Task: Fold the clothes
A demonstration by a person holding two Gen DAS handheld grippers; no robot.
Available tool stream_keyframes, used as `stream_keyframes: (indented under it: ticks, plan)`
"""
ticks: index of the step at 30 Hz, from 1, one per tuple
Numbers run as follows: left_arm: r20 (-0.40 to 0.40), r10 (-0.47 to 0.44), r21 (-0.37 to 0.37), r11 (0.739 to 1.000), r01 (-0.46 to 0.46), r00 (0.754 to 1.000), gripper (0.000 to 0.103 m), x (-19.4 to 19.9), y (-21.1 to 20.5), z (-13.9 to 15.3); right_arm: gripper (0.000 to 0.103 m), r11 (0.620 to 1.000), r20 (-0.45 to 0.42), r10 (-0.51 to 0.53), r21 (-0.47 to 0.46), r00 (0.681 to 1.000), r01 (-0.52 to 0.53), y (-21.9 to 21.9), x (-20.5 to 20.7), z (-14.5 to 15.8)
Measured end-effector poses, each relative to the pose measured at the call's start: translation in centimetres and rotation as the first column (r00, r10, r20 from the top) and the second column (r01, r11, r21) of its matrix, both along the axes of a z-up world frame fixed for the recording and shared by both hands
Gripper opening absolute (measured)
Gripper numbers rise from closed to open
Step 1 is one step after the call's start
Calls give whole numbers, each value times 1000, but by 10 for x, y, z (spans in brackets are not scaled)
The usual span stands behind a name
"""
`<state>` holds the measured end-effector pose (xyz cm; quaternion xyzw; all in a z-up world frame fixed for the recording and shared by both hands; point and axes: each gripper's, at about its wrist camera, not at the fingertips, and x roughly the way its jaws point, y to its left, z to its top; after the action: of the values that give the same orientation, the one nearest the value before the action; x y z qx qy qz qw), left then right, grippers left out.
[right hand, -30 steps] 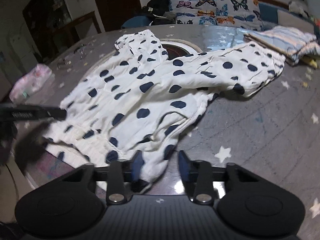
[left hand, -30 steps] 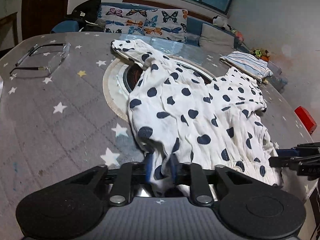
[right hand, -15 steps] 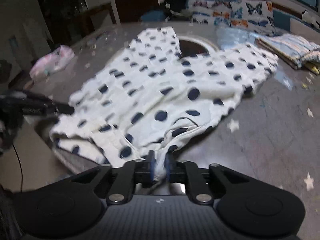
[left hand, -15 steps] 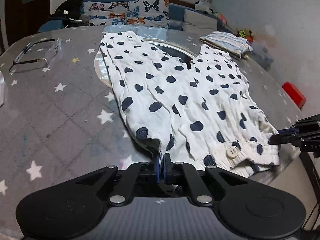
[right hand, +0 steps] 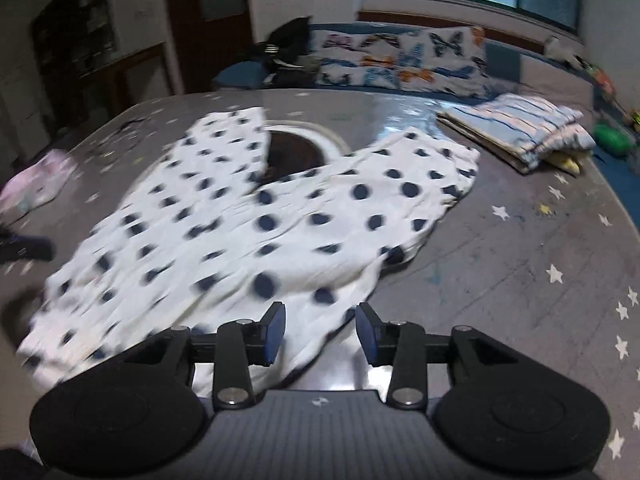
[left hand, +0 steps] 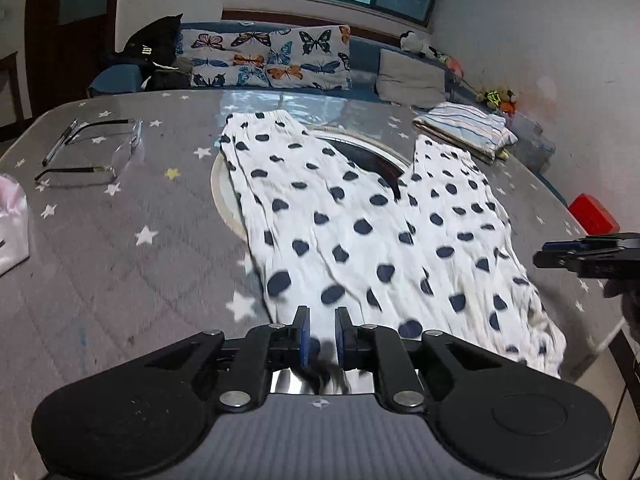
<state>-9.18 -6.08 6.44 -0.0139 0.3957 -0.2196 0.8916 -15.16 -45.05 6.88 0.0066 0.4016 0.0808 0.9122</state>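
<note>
White trousers with dark blue dots (left hand: 360,216) lie spread flat on the grey star-print table (left hand: 120,280), both legs pointing away from me. My left gripper (left hand: 322,334) hovers at the near left corner of the waist. Its jaws are opening, and the cloth edge sits loose in the narrow gap. In the right wrist view my right gripper (right hand: 320,332) is over the other waist corner of the trousers (right hand: 280,220), jaws opening wide, cloth lying under them unpinched. The right gripper (left hand: 540,254) also shows at the right edge of the left wrist view.
A folded striped garment (left hand: 464,128) lies at the table's far right. Clear glasses (left hand: 92,152) and a pink bag (left hand: 12,224) are on the left, a red box (left hand: 592,212) on the right. A round inset (left hand: 360,152) lies under the trouser legs. A sofa (left hand: 272,60) stands behind.
The crumpled trousers have been pulled flat toward the near edge. Both grippers, shut on the waist half a second ago, have parted their jaws and let go of the cloth.
</note>
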Motion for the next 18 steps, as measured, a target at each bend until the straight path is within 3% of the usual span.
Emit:
stream_keyframes:
  ticks: [8,12,18]
  plan:
    - [-11,5,-18,1000,-5,1000,19,38,-22,-15,35,988,-17,-116,105,993,117,-22,36,-28]
    - [-11,-21,12,1000,21,1000,24,52,-38,-24,5,988,0,-127,88,992,127,-15,36,-33]
    - [-27,-29,43,999,30,999,24,57,-41,-38,2,987,23,-160,-3,987,160,-22,21,-28]
